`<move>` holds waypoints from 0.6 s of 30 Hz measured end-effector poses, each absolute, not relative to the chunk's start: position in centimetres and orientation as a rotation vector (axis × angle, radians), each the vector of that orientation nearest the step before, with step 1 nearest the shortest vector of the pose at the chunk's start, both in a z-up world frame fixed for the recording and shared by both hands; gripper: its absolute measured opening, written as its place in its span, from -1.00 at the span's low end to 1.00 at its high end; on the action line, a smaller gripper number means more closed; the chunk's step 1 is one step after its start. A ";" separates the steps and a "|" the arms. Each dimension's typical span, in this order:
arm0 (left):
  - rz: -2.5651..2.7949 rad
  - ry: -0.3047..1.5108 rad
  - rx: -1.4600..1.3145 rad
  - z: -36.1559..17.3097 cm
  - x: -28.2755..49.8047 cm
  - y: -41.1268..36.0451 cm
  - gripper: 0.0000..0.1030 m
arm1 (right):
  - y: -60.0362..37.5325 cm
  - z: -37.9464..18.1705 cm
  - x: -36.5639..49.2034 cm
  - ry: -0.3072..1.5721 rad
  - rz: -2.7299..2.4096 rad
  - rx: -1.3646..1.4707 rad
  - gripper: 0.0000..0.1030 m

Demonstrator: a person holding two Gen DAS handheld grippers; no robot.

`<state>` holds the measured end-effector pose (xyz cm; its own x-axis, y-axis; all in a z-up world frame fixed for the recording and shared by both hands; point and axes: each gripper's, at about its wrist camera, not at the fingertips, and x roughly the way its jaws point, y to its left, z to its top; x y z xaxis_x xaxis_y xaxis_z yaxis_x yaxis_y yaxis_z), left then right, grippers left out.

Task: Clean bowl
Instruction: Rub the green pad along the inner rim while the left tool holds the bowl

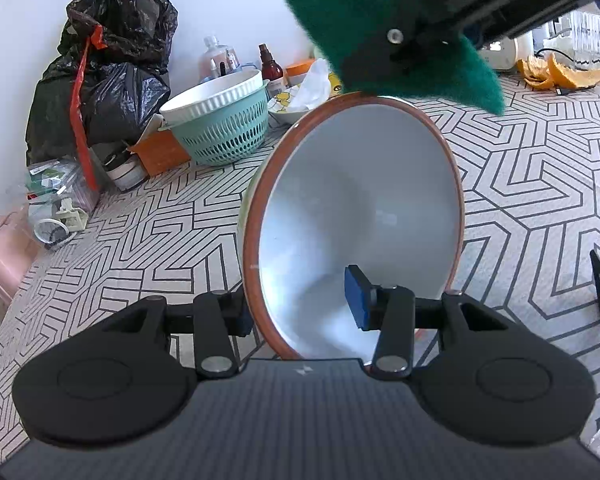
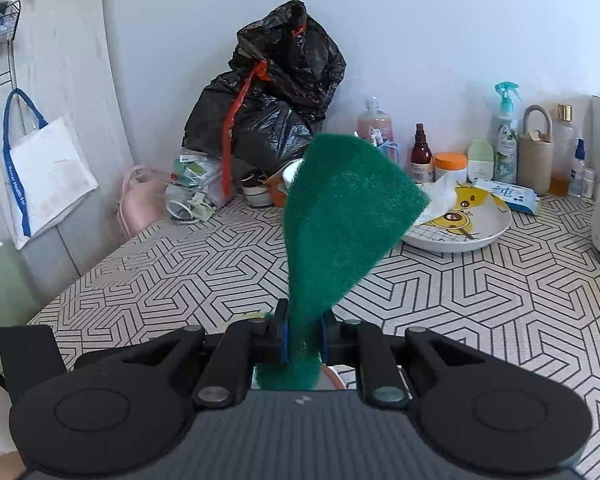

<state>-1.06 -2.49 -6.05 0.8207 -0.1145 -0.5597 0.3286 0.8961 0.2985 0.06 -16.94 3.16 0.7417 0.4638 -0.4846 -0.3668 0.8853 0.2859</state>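
one bowl [image 1: 356,208], one scouring pad [image 2: 340,216], two tools

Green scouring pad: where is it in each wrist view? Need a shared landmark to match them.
Left wrist: green scouring pad at top centre, pinched by the right gripper, hanging over the bowl rim.
Right wrist: pad fills the centre, rising from between the right gripper fingers.
Shared landmark: black bin bag against the wall.
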 end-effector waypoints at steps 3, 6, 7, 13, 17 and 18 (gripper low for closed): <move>-0.241 0.561 0.402 -6.1 -1.1 -2.5 -0.17 | -17.2 2.9 0.4 0.581 0.449 0.190 -0.70; -0.240 0.560 0.405 -6.1 -1.1 -2.6 -0.17 | -17.7 2.4 0.8 0.601 0.429 0.197 -0.70; -0.239 0.560 0.407 -6.1 -1.1 -2.6 -0.17 | -17.8 2.2 1.0 0.608 0.423 0.198 -0.70; -0.246 0.568 0.393 -6.0 -0.9 -2.4 -0.17 | -18.5 1.6 0.9 0.652 0.411 0.184 -0.70; -0.253 0.576 0.380 -5.9 -0.7 -2.2 -0.16 | -18.6 1.3 0.7 0.670 0.401 0.184 -0.70; -0.254 0.578 0.377 -5.9 -0.6 -2.1 -0.16 | -18.7 1.2 0.6 0.674 0.398 0.185 -0.70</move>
